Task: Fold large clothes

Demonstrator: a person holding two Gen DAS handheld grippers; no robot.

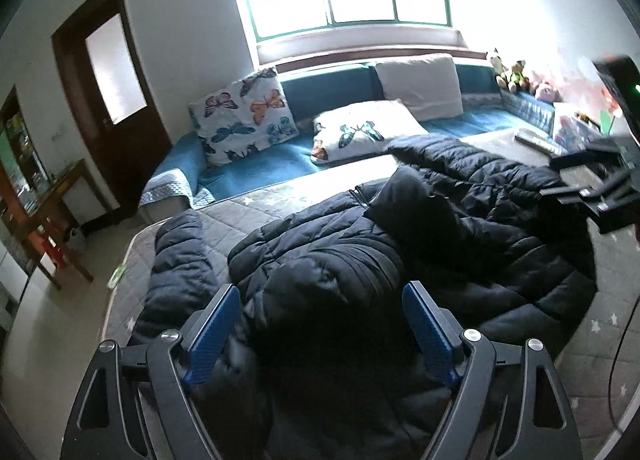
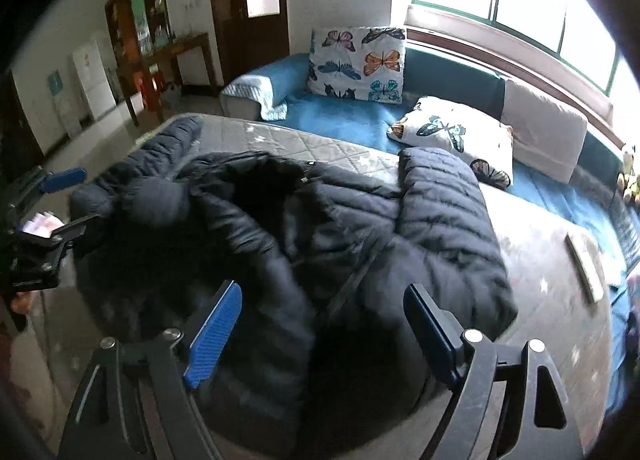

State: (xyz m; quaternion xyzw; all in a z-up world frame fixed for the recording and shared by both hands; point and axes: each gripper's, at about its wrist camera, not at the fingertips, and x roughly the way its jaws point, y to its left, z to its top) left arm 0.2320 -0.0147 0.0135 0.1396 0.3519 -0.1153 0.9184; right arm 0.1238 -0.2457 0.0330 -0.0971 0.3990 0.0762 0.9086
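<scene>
A large black puffer jacket (image 1: 360, 240) (image 2: 280, 219) lies rumpled on a grey quilted mattress (image 1: 248, 211) (image 2: 320, 143), hood in the middle and one sleeve reaching out to each side. My left gripper (image 1: 320, 324) hangs over the jacket's near left part, its blue pads wide apart with a bulge of fabric between them and no visible squeeze. My right gripper (image 2: 320, 324) stands open over the jacket's near right edge. Each gripper also shows in the other's view: the right gripper (image 1: 560, 177) at the far right, the left gripper (image 2: 76, 199) at the far left.
A blue sofa (image 1: 256, 175) (image 2: 340, 115) with butterfly pillows (image 1: 248, 115) (image 2: 360, 63) runs behind the mattress, under a bright window. A flat pale object (image 2: 586, 264) lies on the mattress to the right. A dark door (image 1: 108, 71) and a wooden table (image 1: 60, 195) stand at the left.
</scene>
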